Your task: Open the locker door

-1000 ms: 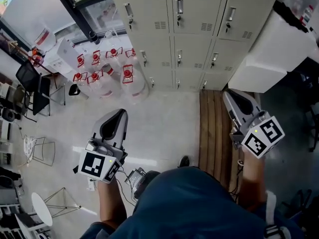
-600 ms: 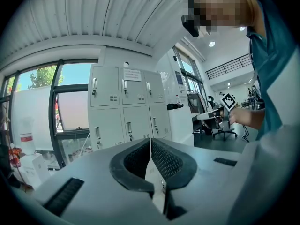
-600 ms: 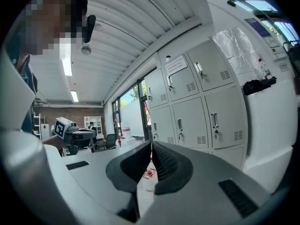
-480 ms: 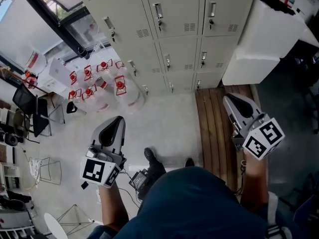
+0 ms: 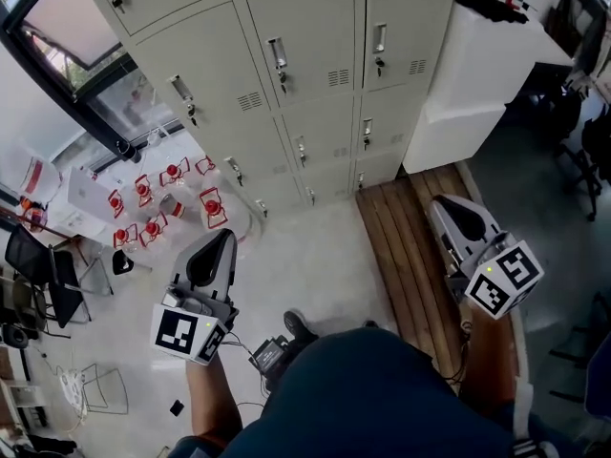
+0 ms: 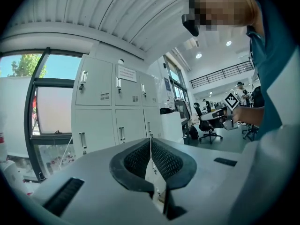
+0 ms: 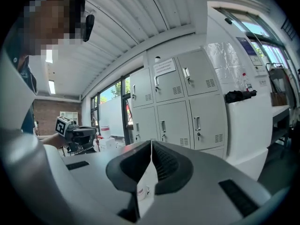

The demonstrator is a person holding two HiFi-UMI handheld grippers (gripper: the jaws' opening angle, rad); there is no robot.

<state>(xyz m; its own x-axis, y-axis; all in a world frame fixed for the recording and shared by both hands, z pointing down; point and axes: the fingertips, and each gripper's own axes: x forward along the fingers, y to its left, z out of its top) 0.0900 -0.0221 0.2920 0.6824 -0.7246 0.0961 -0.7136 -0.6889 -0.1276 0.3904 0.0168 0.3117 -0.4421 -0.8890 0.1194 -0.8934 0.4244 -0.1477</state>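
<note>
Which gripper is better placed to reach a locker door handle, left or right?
Probably right: the lockers stand straight ahead of the right gripper; from the left gripper they lie off to the left.

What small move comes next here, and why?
Probably step closer to the lockers: all in view are closed, their handles lie far beyond both grippers, and the right gripper and left gripper are shut, holding nothing.

pale floor [image 5: 320, 256], wooden pallet [image 5: 406, 246], window [image 5: 62, 22] at left.
</note>
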